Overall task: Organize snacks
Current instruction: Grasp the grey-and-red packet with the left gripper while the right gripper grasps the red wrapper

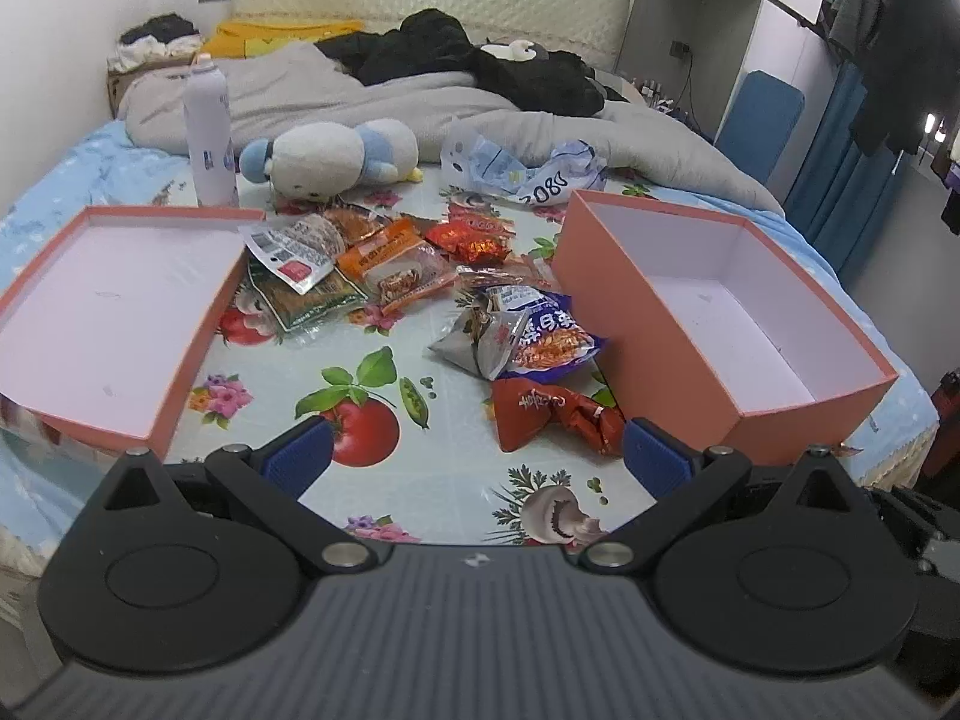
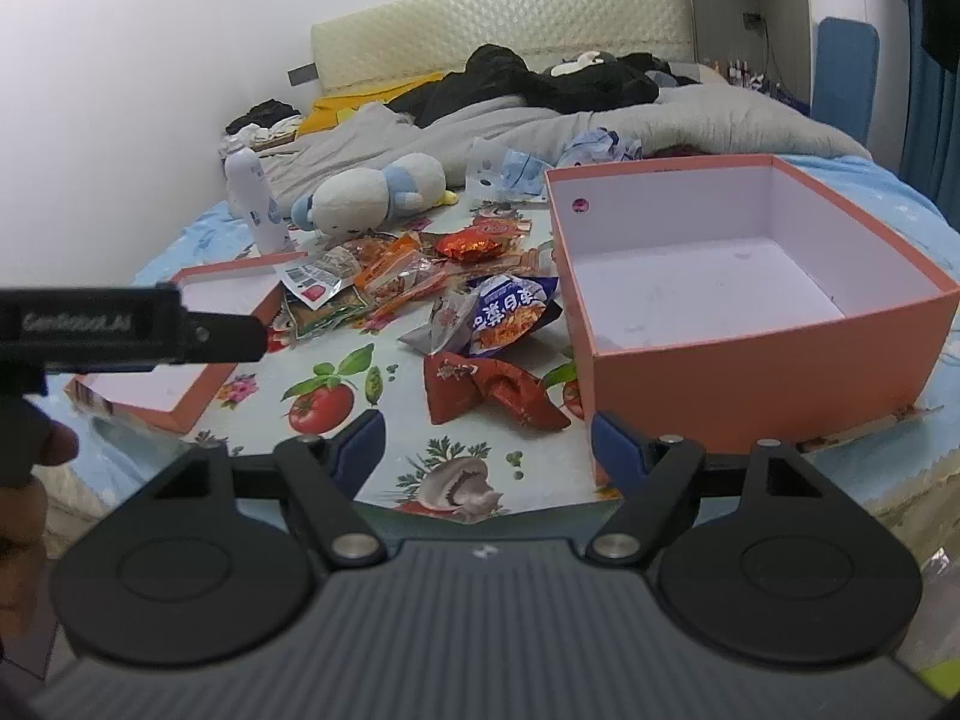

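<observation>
On the bed, a heap of snack packets [image 1: 420, 276] lies on a fruit-print cloth [image 1: 384, 468] between two orange boxes. Left of the heap sits the shallow lid [image 1: 114, 306], right of it the deep box [image 1: 738, 312], and neither holds a packet. A red packet [image 2: 492, 390] lies at the near edge of the heap. Beyond the heap rest a plush toy [image 1: 336, 159] and a white bottle [image 1: 207, 132]. Both the left gripper [image 1: 477, 459] and the right gripper [image 2: 486, 447] hover spread apart, pinching nothing.
</observation>
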`<move>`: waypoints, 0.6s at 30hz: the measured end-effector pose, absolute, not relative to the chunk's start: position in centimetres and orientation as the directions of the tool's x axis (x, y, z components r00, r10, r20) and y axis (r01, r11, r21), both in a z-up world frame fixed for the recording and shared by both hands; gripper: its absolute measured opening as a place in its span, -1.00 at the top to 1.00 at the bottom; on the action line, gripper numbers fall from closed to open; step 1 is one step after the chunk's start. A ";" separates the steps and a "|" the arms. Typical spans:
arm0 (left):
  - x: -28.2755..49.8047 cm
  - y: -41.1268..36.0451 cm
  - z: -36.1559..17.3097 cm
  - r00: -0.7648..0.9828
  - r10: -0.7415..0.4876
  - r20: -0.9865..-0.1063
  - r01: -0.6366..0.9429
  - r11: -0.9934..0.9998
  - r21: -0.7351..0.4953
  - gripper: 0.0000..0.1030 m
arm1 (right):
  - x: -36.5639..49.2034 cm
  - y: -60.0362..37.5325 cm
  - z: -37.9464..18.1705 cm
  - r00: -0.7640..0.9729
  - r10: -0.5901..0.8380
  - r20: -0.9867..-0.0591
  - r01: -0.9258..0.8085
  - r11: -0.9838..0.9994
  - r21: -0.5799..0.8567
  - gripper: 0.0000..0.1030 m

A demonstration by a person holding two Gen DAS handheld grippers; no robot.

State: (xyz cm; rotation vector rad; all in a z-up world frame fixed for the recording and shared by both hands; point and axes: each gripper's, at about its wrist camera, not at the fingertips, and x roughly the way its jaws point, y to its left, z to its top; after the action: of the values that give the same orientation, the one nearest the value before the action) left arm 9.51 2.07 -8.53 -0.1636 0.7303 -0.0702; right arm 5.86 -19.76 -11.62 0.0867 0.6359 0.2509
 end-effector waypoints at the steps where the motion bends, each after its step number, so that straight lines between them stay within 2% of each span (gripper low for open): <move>1: 10.0 2.3 -8.8 0.741 -0.127 -0.659 0.009 0.984 -0.179 -1.00 | 5.8 -19.7 -11.7 0.782 0.261 -0.566 -0.212 0.965 0.153 -0.51; 11: 14.4 4.2 -11.6 0.730 -0.225 -0.646 0.048 0.959 -0.280 -0.96 | 6.4 -16.8 -13.2 0.796 0.275 -0.539 -0.295 0.954 0.051 -0.47; 14: 16.4 4.8 -12.6 0.713 -0.267 -0.648 0.060 0.945 -0.323 -0.90 | 7.0 -15.4 -14.0 0.783 0.293 -0.549 -0.335 0.942 0.025 -0.25; 18: 19.9 4.8 -14.5 0.675 -0.319 -0.666 0.090 0.930 -0.355 -0.88 | 9.2 -13.7 -15.7 0.784 0.260 -0.564 -0.335 0.942 -0.032 -0.25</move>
State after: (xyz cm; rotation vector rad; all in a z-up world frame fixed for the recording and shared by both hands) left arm 19.86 4.79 -14.50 -0.3061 0.8002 -0.2342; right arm 9.15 -13.74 -15.69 -0.1327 0.5884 0.3217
